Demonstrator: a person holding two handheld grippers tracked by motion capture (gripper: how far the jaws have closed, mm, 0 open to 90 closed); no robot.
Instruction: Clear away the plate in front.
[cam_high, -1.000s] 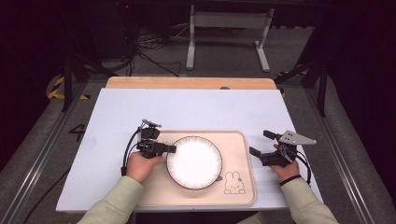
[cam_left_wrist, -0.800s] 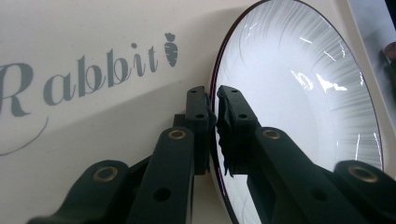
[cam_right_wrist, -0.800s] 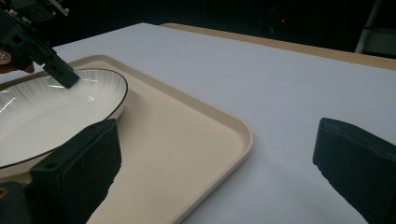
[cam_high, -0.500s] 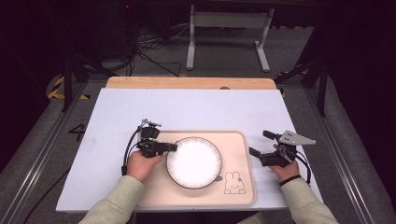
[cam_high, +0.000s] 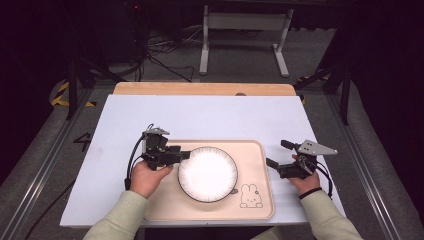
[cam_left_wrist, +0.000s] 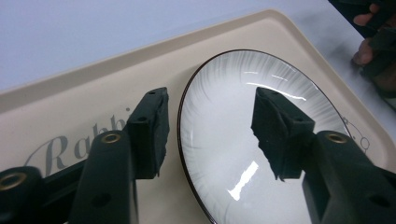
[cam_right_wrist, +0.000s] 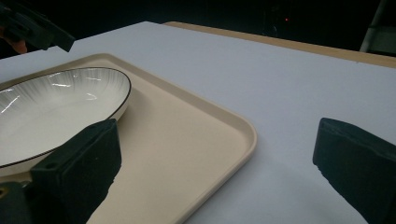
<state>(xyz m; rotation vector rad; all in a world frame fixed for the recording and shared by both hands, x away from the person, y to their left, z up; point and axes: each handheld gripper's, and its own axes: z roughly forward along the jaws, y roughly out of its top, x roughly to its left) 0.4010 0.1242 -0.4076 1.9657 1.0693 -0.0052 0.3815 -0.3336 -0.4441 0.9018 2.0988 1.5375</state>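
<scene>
Plate (cam_high: 208, 173): white, dark rim, seated on tray (cam_high: 255, 207), left of centre; bunny print seen just beside its right edge.
Tray: beige, laid on white table (cam_high: 200, 117) near the front edge.
Left gripper (cam_high: 184, 155): held at plate's left rim; jaws just been opening, rim straddled but not pressed by the pads, one pad over the tray, the other over the plate's inner face (cam_left_wrist: 280, 135). Plate released.
Right gripper (cam_high: 276, 153): held off the tray's right edge, jaws spread wide, nothing between them; tray corner and bare table seen through the gap (cam_right_wrist: 210, 163).
</scene>
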